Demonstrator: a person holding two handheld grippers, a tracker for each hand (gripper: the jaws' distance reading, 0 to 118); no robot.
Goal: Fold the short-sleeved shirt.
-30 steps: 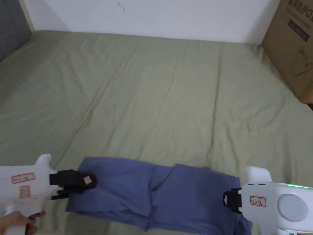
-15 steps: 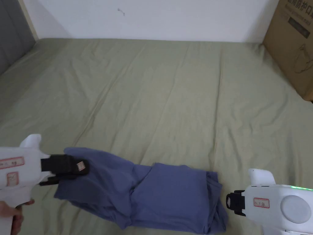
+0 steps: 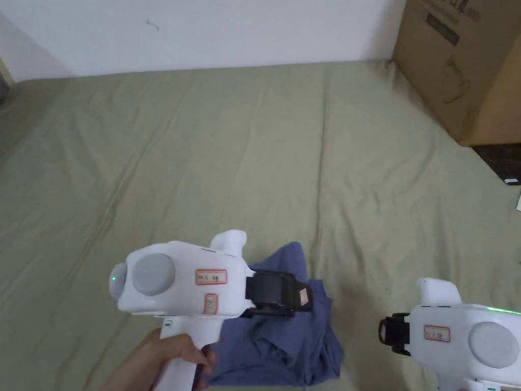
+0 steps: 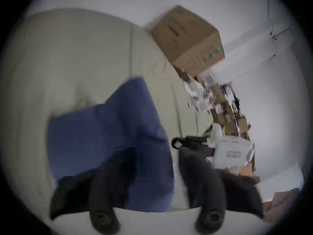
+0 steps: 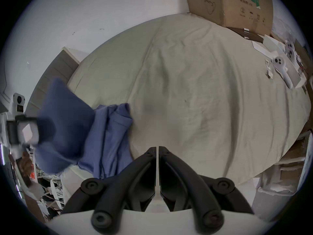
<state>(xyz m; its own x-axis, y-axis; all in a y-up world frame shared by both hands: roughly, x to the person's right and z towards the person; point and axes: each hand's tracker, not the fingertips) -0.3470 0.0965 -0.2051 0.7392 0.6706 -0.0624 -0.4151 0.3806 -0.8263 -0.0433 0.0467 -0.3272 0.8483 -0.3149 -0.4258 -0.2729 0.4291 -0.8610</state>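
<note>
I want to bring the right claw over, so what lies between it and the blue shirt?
Bare green sheet, nothing else, in the head view. The right claw sits just right of the shirt.

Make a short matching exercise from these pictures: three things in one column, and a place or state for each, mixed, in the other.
Things:
1. blue short-sleeved shirt
2. brown cardboard box
3. right tongs

Places or states:
a. shut, holding nothing
b. at the far right corner of the green bed sheet
c. bunched on the sheet, one part lifted by the left tongs

Pairs: 1-c, 2-b, 3-a
</note>
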